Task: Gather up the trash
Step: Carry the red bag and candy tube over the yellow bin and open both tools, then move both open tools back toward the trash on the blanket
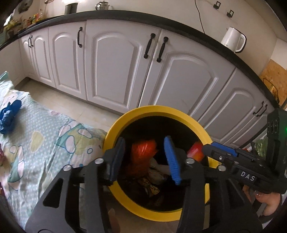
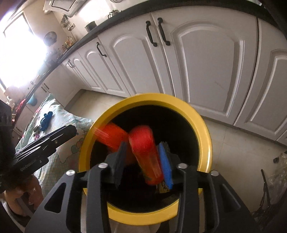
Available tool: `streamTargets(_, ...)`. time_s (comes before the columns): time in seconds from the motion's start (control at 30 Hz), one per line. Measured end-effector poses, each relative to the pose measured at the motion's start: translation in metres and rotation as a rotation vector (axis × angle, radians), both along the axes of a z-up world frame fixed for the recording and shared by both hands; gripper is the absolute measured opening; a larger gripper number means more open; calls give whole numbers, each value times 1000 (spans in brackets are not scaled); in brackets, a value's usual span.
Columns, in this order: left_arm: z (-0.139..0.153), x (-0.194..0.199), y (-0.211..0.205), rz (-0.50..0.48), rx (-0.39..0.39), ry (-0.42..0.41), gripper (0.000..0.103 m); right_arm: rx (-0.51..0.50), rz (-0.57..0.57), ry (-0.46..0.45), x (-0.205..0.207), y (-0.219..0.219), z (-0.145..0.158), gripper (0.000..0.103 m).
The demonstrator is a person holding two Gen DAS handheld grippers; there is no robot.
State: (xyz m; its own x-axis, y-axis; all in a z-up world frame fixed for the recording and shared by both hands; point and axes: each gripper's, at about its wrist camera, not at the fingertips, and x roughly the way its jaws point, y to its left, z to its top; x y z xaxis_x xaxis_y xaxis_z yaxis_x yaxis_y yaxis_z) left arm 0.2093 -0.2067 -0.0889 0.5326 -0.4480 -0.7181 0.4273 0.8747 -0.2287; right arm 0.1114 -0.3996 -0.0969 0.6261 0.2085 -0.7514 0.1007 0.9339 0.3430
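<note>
Both the left gripper (image 1: 145, 159) and the right gripper (image 2: 143, 164) stand open over the yellow bin (image 1: 125, 118), two orange wrappers (image 2: 145, 148) are dropping in, and a blue glove (image 1: 9, 113) is left on the bed (image 1: 50, 129).

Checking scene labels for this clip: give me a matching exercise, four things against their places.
Things:
1. white kettle
2. blue glove
3. orange wrappers
4. patterned sheet

Places:
A. lying on the sheet
B. beside the yellow bin, on its left
C. on the black countertop
D. dropping into the yellow bin

Pairs: 1-C, 2-A, 3-D, 4-B
</note>
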Motion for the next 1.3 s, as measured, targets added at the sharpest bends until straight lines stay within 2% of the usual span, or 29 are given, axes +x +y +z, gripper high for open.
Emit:
streamTargets(0.1,5,1,7,26,0,2,61,-11,-12,-21,-2,-1,7,49)
streamTargets(0.13,7,2,11,37,-5,4,62,-17,-19,-30,-3,-1,9,52)
streamTargets(0.23,16,-1,21,65,-19,-6,75,-53,-38,-61,-6,-1,19,61)
streamTargets(0.3,21,-3,27,74,-23,-26,89,-82,-44,-83,-9,2,26,65)
streamTargets(0.37,28,-8,34,92,-20,-47,92,-97,-45,-103,-11,5,32,69)
streamTargets(0.5,36,-14,48,127,-10,-69,92,-109,-38,-146,-15,13,44,76)
streamTargets(0.67,45,-24,71,183,5,-98,92,-118,-14,-189,-18,27,57,79)
streamTargets(0.93,61,-41,121,300,16,-141,92,-121,49,-243,-16,59,72,80)
streamTargets(1.3,78,-55,183,450,38,-206,92,-117,219,-249,-7,126,79,80)
